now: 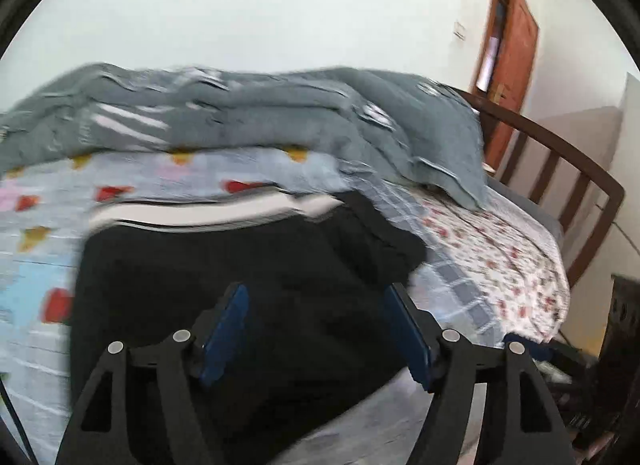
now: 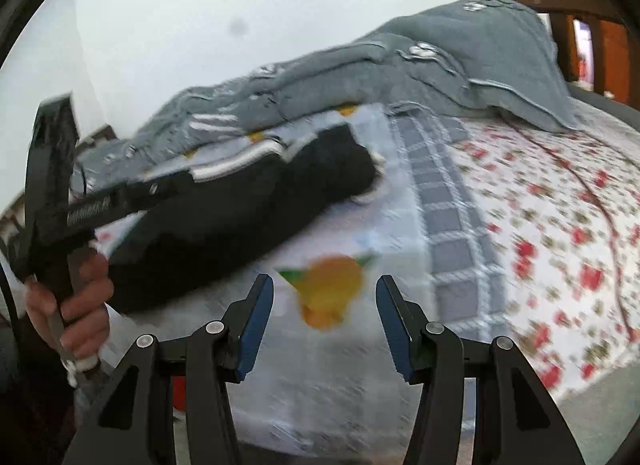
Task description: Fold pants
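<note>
A: Where are the pants?

B: Straight ahead of the left tool and under it, flat on the bed. From the right tool, off to the left and further out, well clear of its tips.

A: Held by either one?

B: No. Left tool spread wide above the dark cloth, pads not pressing on anything. Right tool also parted, with only bare sheet and an orange print between its pads. Gripping nothing on either side.

A: And progress?

B: Looks well along, as a judgement. Not laid out full length: gathered into one compact dark block, with a pale striped band along the edge farthest from the left tool. At least one fold probably done.

A: Anything left?

B: Probably. Bulges unevenly to the right of the left tool, beyond its right pad, so not quite squared. Perhaps a tuck there, a smoothing, maybe one more fold. Too blurred to count layers.

A: Room for that?

B: Yes. Grey quilt heaped beyond the pants, not touching them as far as visible.
</note>
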Available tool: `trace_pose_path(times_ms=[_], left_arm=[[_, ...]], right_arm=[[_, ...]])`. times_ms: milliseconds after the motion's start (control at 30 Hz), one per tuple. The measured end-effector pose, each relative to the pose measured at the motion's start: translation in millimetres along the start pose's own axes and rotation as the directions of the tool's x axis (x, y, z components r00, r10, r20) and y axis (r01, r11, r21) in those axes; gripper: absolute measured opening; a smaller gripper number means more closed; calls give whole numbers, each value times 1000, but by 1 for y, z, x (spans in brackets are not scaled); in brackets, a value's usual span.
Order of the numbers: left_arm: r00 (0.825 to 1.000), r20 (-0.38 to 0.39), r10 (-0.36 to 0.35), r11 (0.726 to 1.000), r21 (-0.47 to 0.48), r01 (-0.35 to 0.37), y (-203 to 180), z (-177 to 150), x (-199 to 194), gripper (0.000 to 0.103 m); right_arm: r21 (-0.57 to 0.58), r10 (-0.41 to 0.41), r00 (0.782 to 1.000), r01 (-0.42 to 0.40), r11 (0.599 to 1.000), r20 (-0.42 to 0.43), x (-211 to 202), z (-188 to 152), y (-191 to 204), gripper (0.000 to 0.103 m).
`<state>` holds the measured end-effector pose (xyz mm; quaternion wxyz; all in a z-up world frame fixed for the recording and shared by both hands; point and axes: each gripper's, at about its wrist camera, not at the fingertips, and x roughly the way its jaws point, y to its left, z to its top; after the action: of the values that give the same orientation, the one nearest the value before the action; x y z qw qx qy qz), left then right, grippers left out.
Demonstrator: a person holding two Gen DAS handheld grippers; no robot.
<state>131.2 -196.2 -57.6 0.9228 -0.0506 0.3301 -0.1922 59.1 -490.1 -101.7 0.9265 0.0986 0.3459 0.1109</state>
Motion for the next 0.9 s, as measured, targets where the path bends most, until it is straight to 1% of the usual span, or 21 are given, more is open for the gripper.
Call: trace_pose_path(times_ms=[67,133,167,233,267,333,367,400,433,467,500,533,567,600,667,700,800,833,900], left_arm=[[999,2,38,999,-18,-38,23,2,-11,70],[997,7,83,996,-44,-83,54,-6,-30,70],[995,8,96,994,-51,-96,64,-7,-32,70],[992,-1,124,991,-57,-124,88,-17,-46,70],[990,-2,139,989,-58,-139,102,-26,-57,70],[989,-1,145,987,-70,-145,118,-35,-66,71],[991,-5,137,987,-83,-137,127,-41,-72,72],[993,-11,119,987,-104,-119,136,-49,-76,72],[996,-17,92,988,-120,-94,142,-56,-78,72],[997,-20,75,989,-125,-77,144,-61,-79,72],[999,-29,32,992,-118,-35,145,-69,-79,74],[999,-48,-3,995,-100,-1,143,-76,-76,79],[997,-74,-24,997,-79,19,140,-82,-71,80],[995,-99,-23,998,-60,17,138,-87,-66,80],[993,-121,5,999,-43,-10,134,-94,-56,80],[990,-136,45,997,-49,-52,133,-97,-48,80],[982,-159,106,990,-76,-119,134,-102,-32,80],[980,-152,130,989,-54,-140,131,-103,-31,80],[967,-148,205,978,50,-200,120,-105,-26,82]], right_arm=[[10,58,998,-59,998,17,8,12,10,56],[35,90,995,-92,995,35,19,23,17,57],[55,109,993,-111,992,36,25,27,18,57],[124,158,987,-158,980,12,45,33,21,57],[158,173,985,-170,973,-6,56,33,22,57],[193,188,981,-177,965,-39,78,32,29,57],[200,175,983,-160,967,-59,87,30,33,52],[207,158,984,-139,968,-78,95,28,37,33],[220,157,983,-132,966,-98,102,25,43,21],[214,143,985,-119,969,-99,103,23,48,20],[188,117,989,-99,977,-87,100,24,55,16],[140,92,993,-81,987,-72,93,27,65,14],[106,76,995,-68,992,-67,89,31,73,14],[77,61,996,-56,995,-61,84,36,81,13],[29,53,998,-52,998,-44,75,44,90,12],[4,48,998,-48,999,-35,71,47,93,12],[-28,44,999,-44,999,-15,66,59,95,11],[-26,50,999,-50,998,-10,66,63,91,11],[-19,63,998,-63,998,-5,68,70,83,11]])
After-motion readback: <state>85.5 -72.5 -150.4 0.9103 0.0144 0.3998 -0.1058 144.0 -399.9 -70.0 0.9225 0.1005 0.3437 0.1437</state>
